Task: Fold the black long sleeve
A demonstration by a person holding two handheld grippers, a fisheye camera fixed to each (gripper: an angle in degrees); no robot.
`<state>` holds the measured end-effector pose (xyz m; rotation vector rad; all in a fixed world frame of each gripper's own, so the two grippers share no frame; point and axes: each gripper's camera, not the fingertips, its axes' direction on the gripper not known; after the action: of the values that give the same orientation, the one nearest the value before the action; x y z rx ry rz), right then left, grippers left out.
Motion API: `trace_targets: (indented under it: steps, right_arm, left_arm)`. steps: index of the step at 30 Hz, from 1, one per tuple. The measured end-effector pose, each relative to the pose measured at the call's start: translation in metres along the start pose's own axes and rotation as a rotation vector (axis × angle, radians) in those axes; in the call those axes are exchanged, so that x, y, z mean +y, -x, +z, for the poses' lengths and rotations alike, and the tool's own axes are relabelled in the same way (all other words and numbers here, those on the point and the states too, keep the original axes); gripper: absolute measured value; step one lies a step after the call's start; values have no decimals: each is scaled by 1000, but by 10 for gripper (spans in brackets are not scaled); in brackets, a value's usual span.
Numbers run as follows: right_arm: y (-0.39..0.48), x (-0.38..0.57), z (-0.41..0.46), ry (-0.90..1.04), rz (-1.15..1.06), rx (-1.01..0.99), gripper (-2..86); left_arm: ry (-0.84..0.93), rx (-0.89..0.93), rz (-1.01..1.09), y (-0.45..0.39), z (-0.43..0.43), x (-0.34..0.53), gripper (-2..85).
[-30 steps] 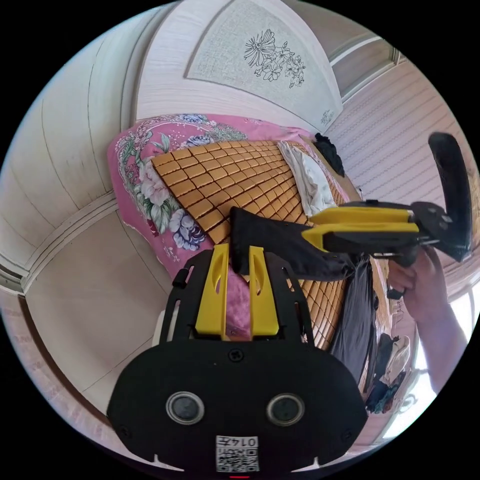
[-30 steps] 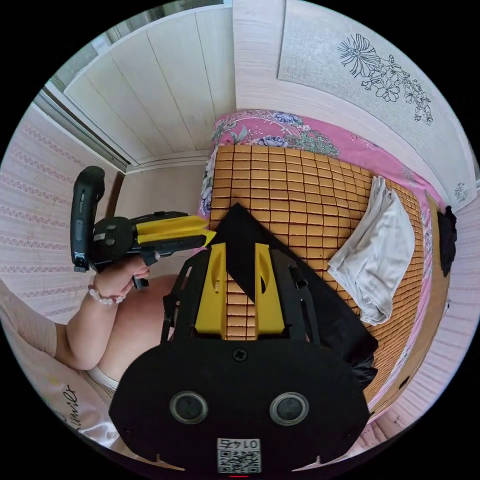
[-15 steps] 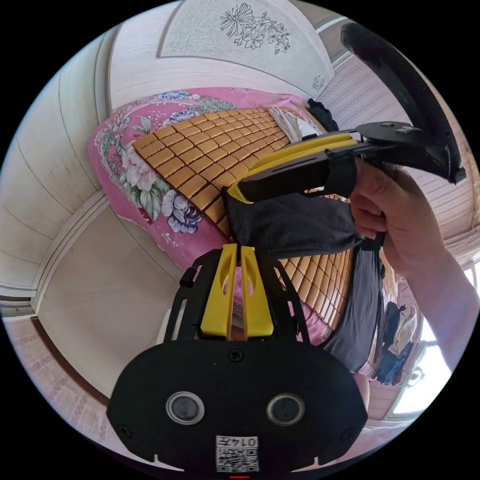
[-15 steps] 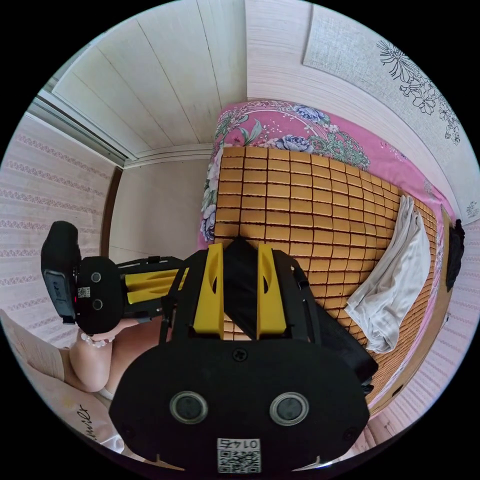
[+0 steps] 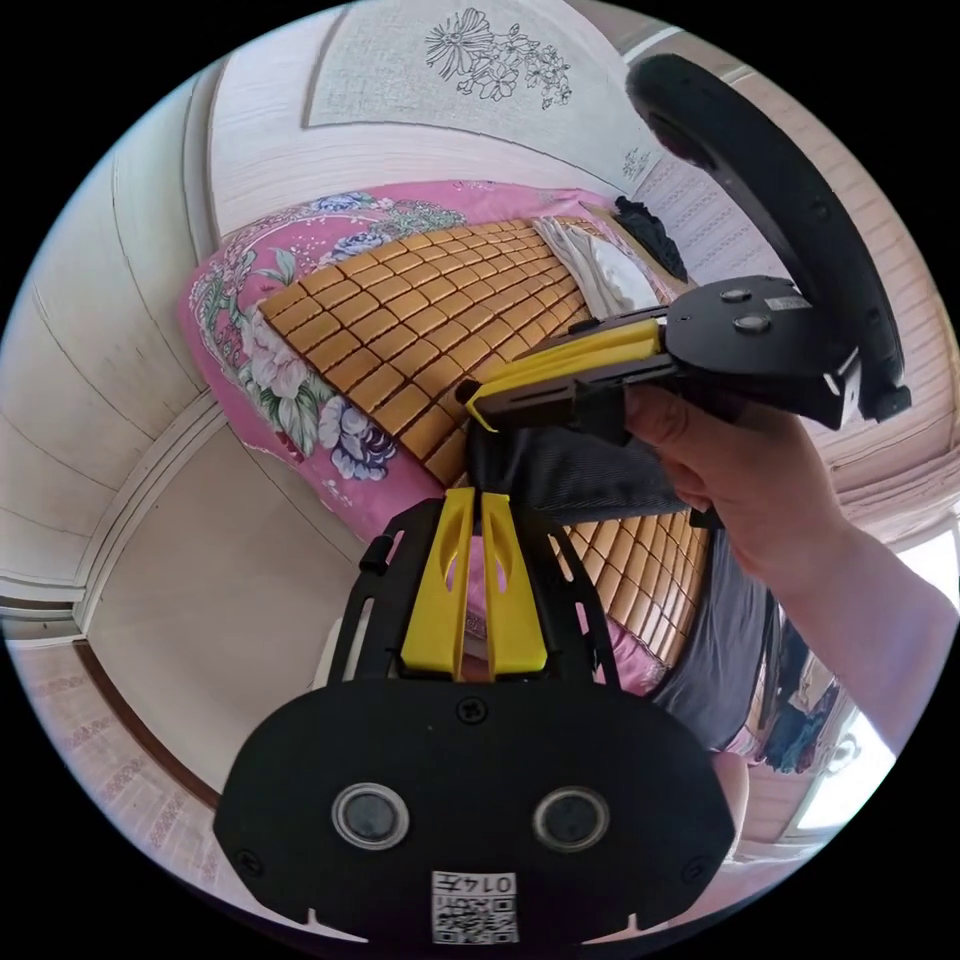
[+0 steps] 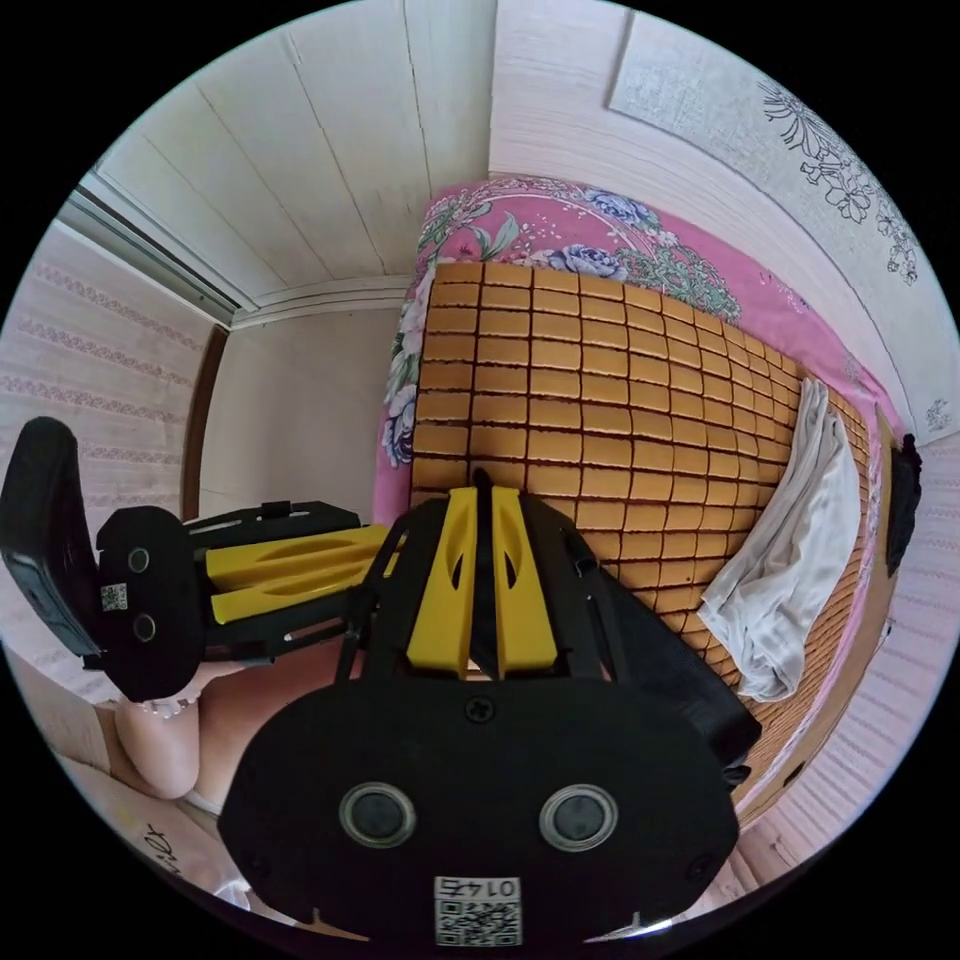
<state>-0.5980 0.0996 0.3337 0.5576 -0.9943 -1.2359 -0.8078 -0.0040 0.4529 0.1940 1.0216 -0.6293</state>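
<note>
While the black long sleeve (image 5: 585,475) hangs over the bamboo mat (image 6: 590,400) (white cloth (image 6: 790,560) lies well apart), your 2 grippers, left gripper (image 5: 480,497) and right gripper (image 6: 483,493), each pinch its edge, jaws nearly closed.

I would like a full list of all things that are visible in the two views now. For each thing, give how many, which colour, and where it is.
black long sleeve: one, black, on the mat at the bed's near edge, part of it hanging over the side.
bamboo mat: one, orange-brown tiles, covering the bed top.
floral bedsheet: one, pink with flowers, under the mat and down the bed's side.
white garment: one, white, crumpled on the mat toward the far side.
dark item: one, black, beyond the mat's far edge; too small to identify.
wall panel: one, pale with a drawn flower, behind the bed.
left gripper: one, black with yellow jaws, shut on the black long sleeve.
right gripper: one, black with yellow jaws, shut on the same cloth.
hand: one, holding the right gripper.
</note>
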Motion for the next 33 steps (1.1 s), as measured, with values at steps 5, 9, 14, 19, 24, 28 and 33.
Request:
trace_targets:
  steps: [5,9,14,19,24,28,33]
  right_arm:
    - [-60,54,-71,-164,163,-33,14]
    - [-100,119,-134,-288,282,-47,12]
    - [-133,220,-215,-349,393,46,9]
    - [-135,290,-272,-317,462,241,8]
    - [-132,336,-323,-246,533,415,7]
    - [-133,380,-384,-290,621,452,7]
    - [-99,463,-454,-381,756,442,9]
  left_arm:
    - [-116,102,111,-57,0,4,-10]
    - [-184,214,211,-111,2,16,-10]
    - [-153,232,424,-224,20,38,-10]
    - [-135,266,630,-327,30,68,-10]
    - [-124,282,804,-415,34,92,-10]
    - [-123,310,909,-472,33,123,-10]
    - [-75,460,1059,-525,29,182,-8]
